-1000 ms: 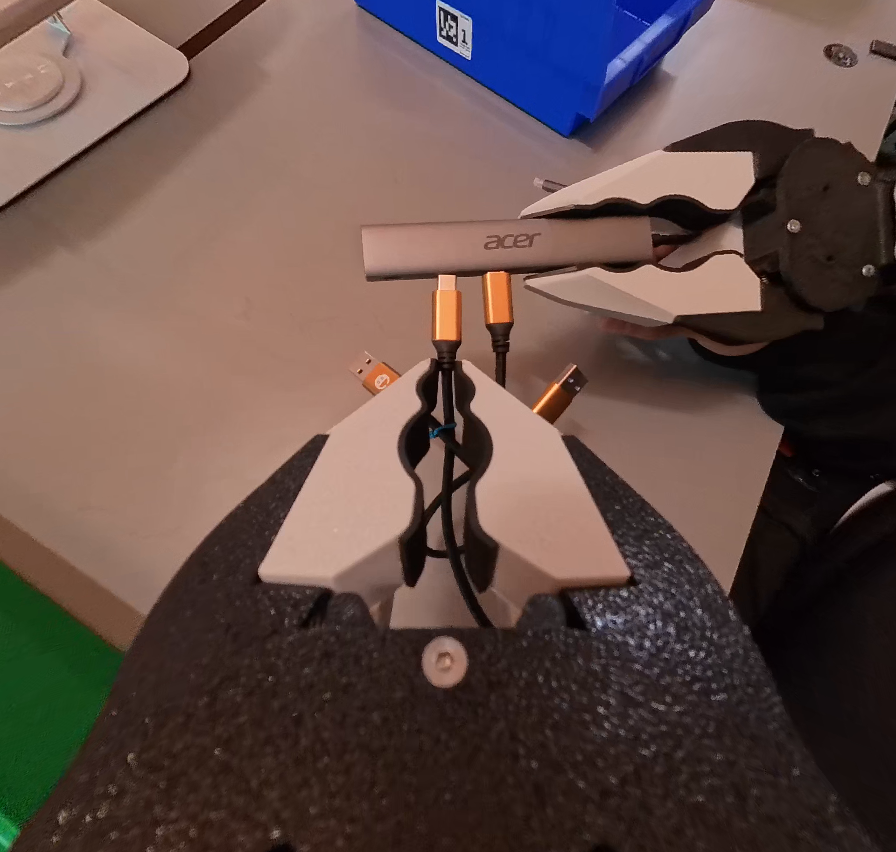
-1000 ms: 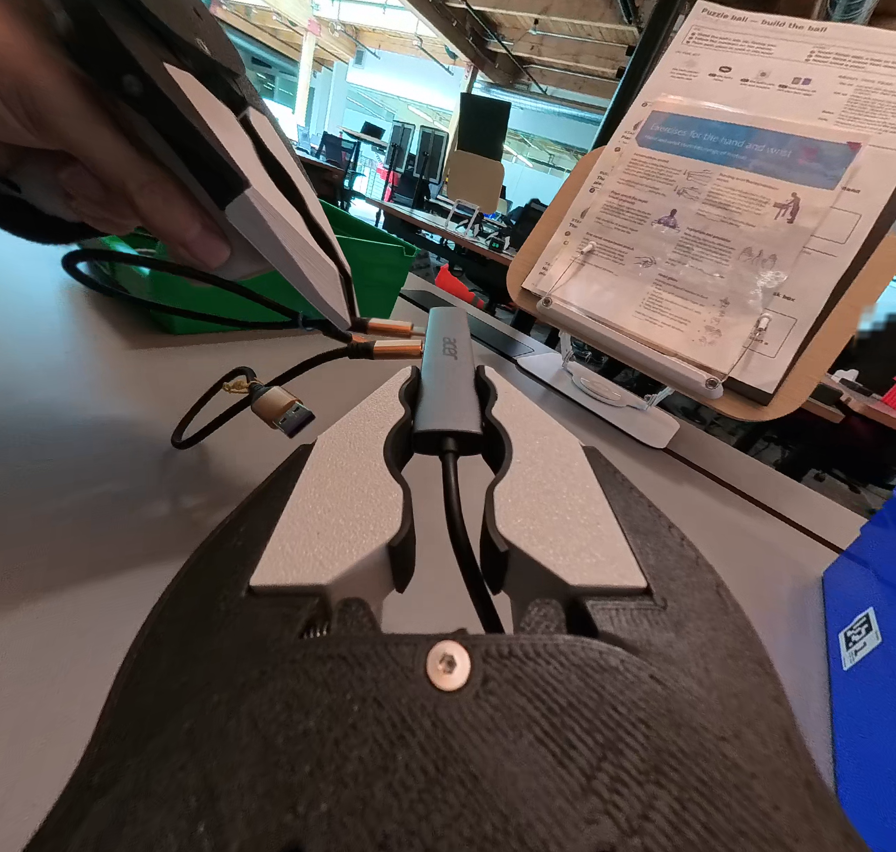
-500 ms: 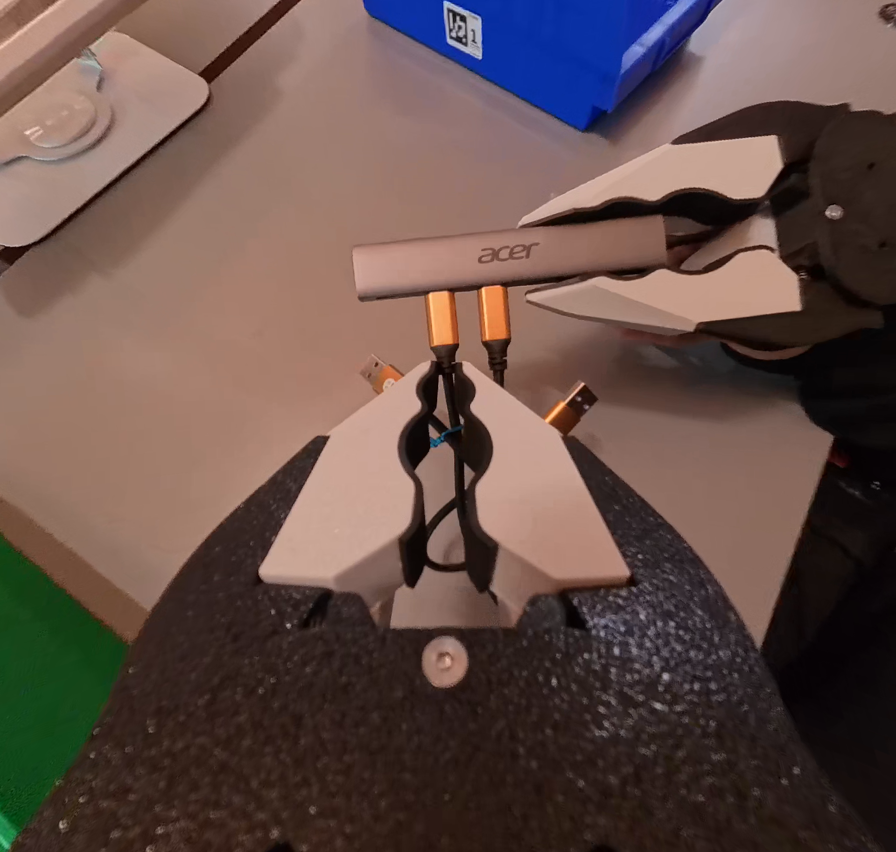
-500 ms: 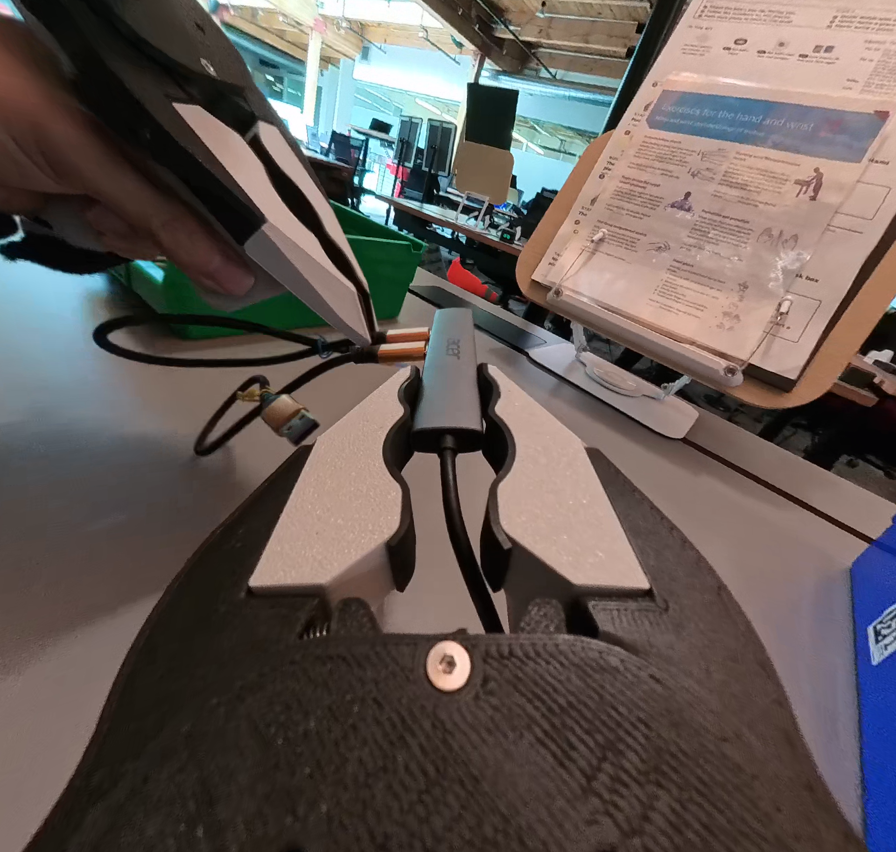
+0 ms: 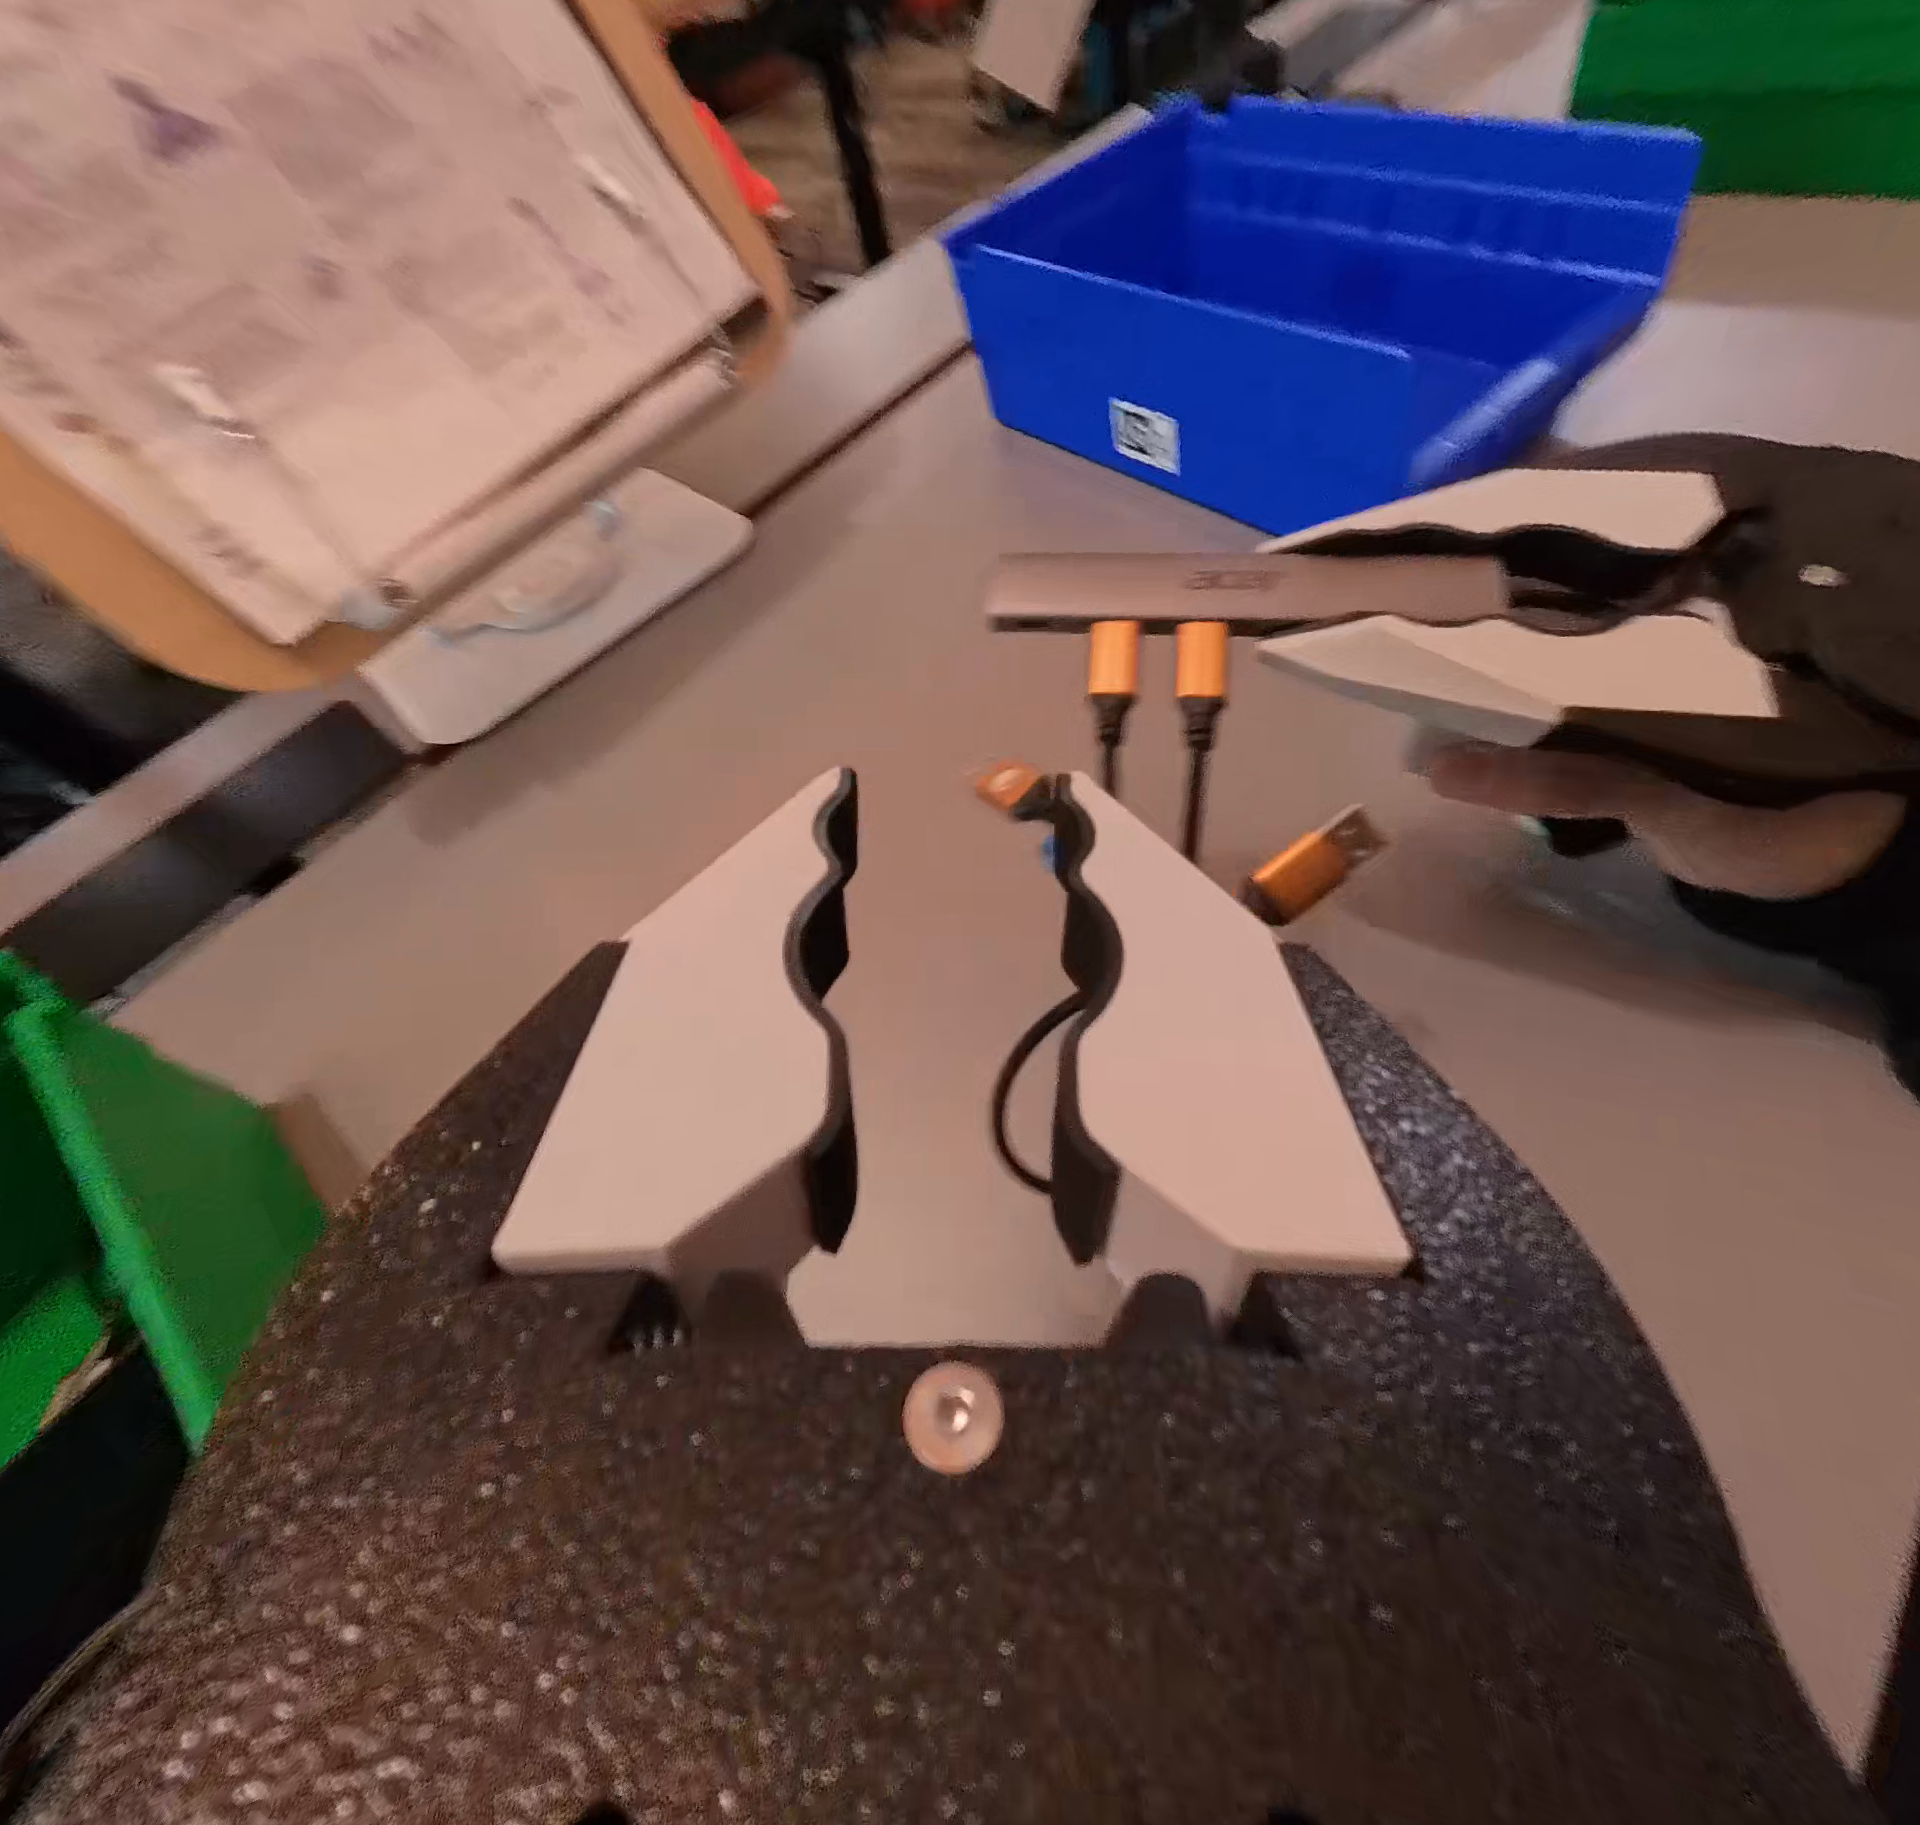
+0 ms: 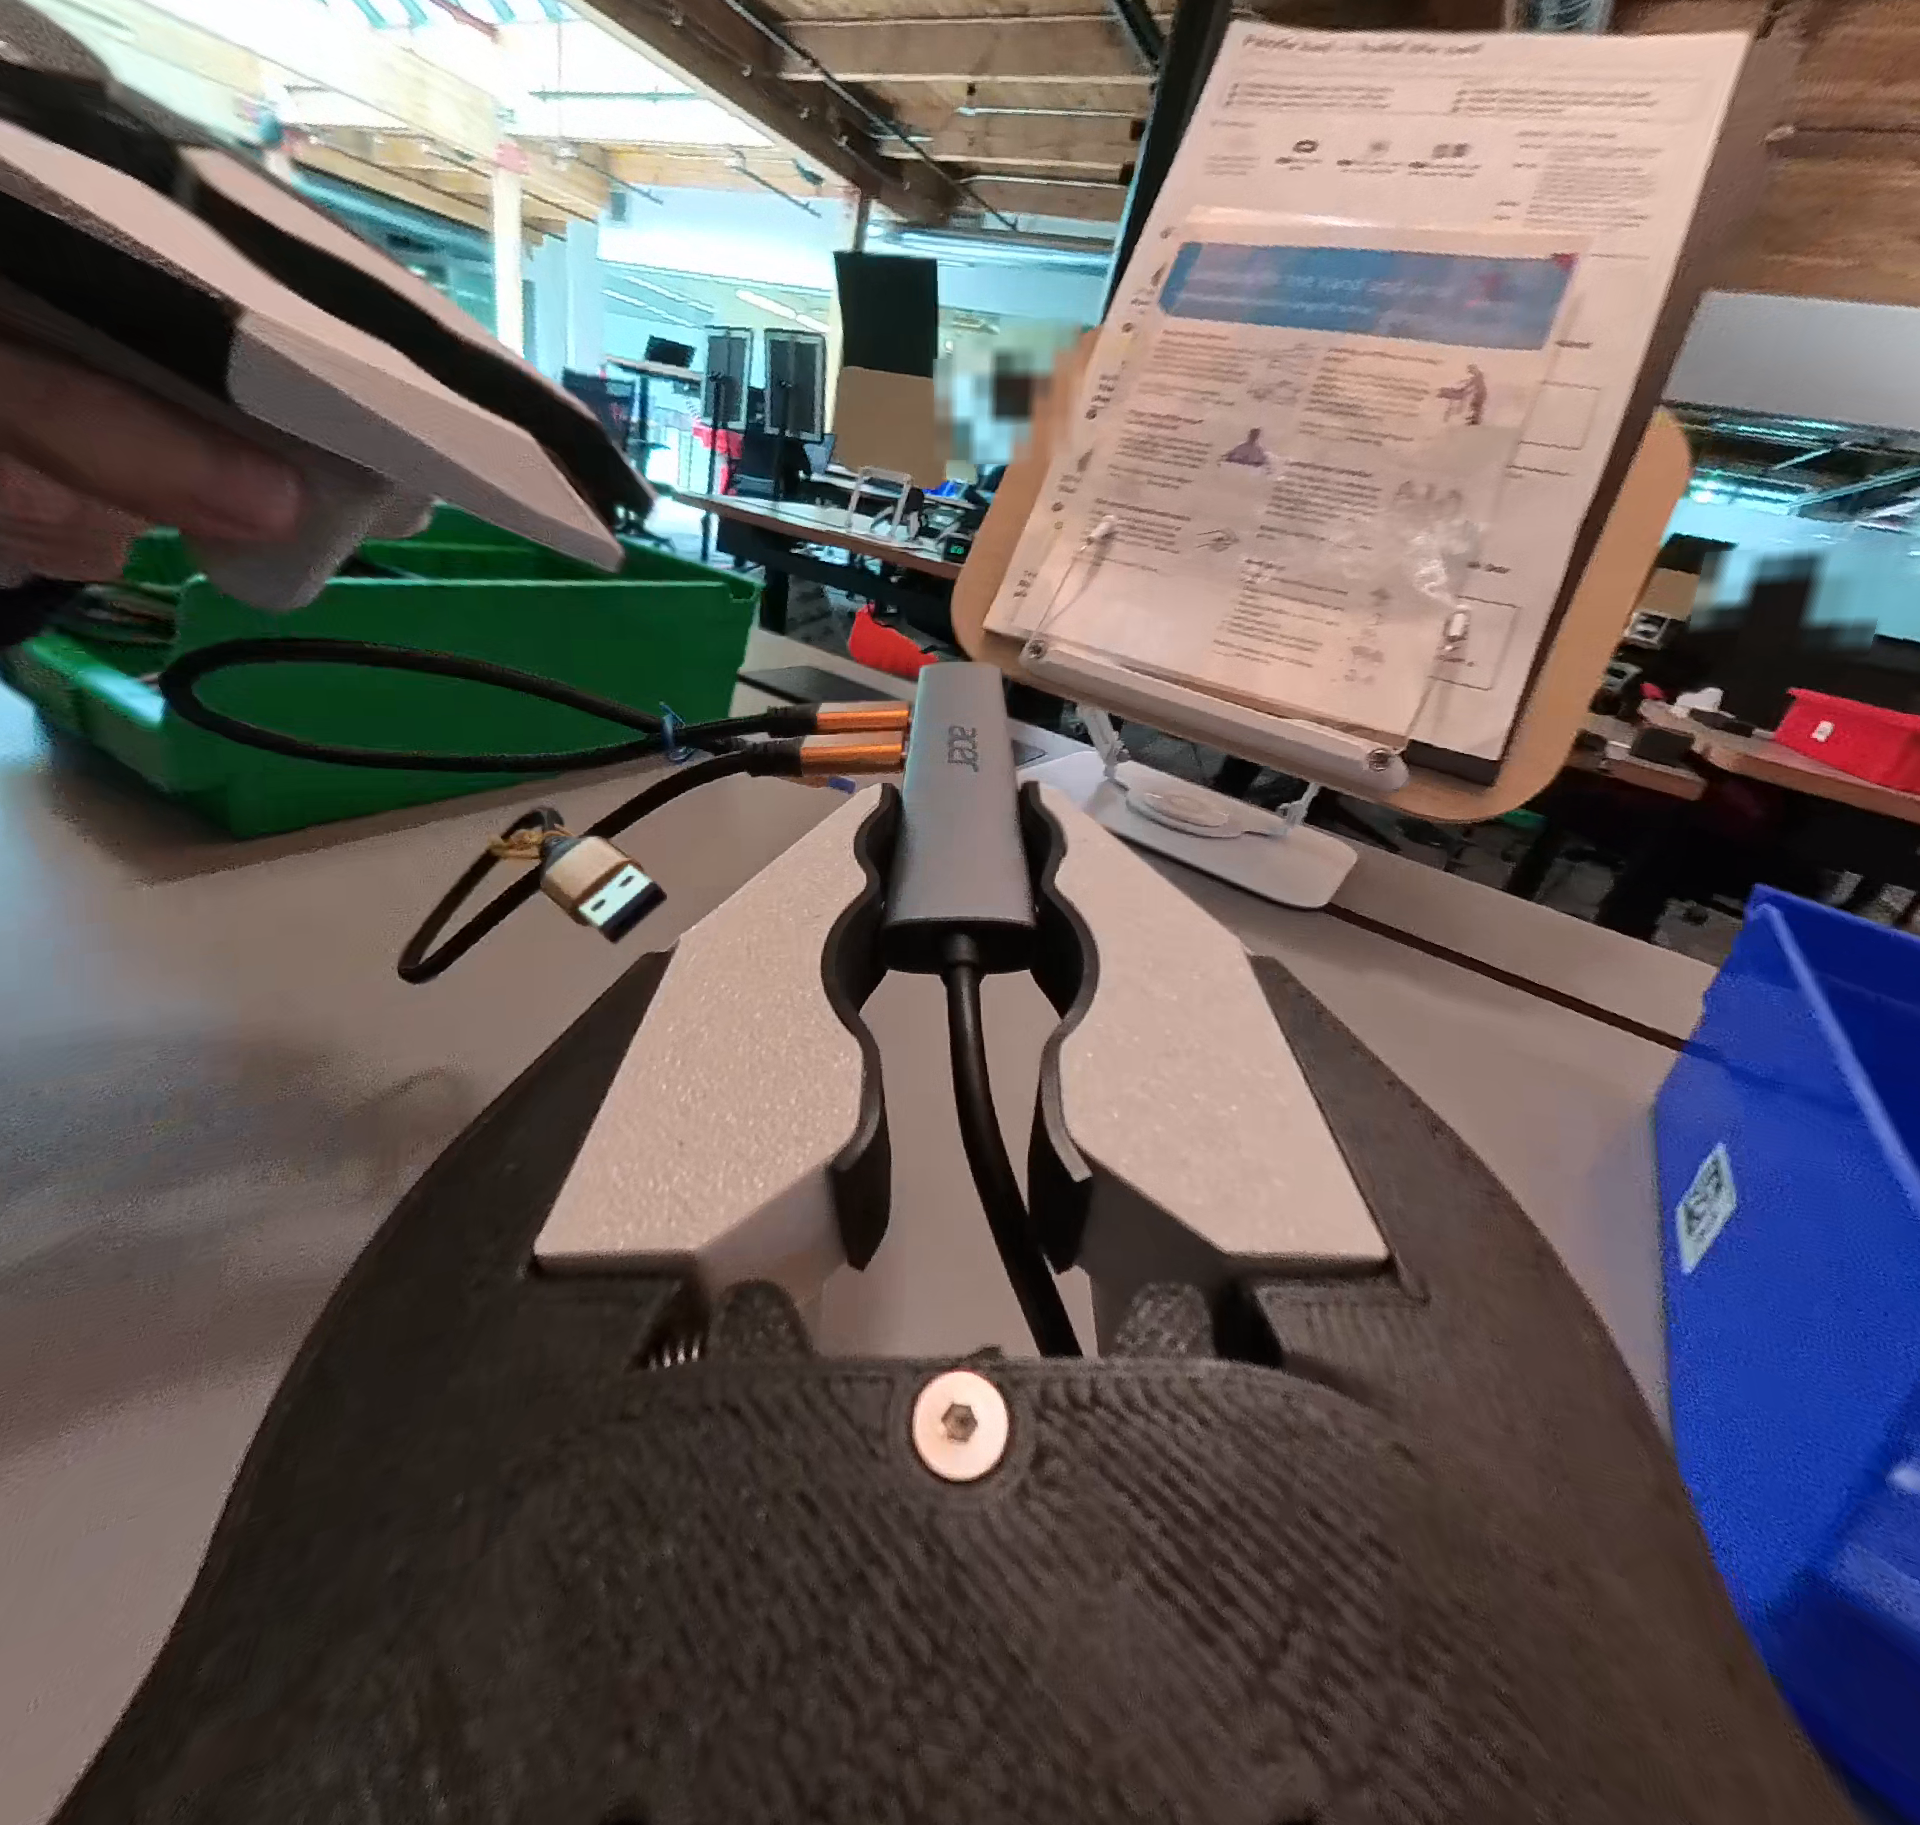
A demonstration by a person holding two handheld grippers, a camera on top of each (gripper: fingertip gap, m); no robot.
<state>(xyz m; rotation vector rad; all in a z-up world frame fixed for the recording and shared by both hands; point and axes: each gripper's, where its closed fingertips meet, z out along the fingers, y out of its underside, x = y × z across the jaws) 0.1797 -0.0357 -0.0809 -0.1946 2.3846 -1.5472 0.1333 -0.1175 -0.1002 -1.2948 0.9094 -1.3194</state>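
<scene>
Left gripper (image 5: 951, 819): jaws released, empty, a black braided cable (image 5: 1023, 1100) beside its right finger. Ahead and right, the right gripper (image 6: 956, 809) clenches the slim grey metal hub (image 5: 1236, 586), long axis crosswise, above the grey table (image 5: 623, 840). Two orange-sleeved plugs (image 5: 1155, 655) are seated in it.

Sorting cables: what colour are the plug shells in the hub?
Orange plug shells in the grey hub; clearest in the right wrist view.
</scene>
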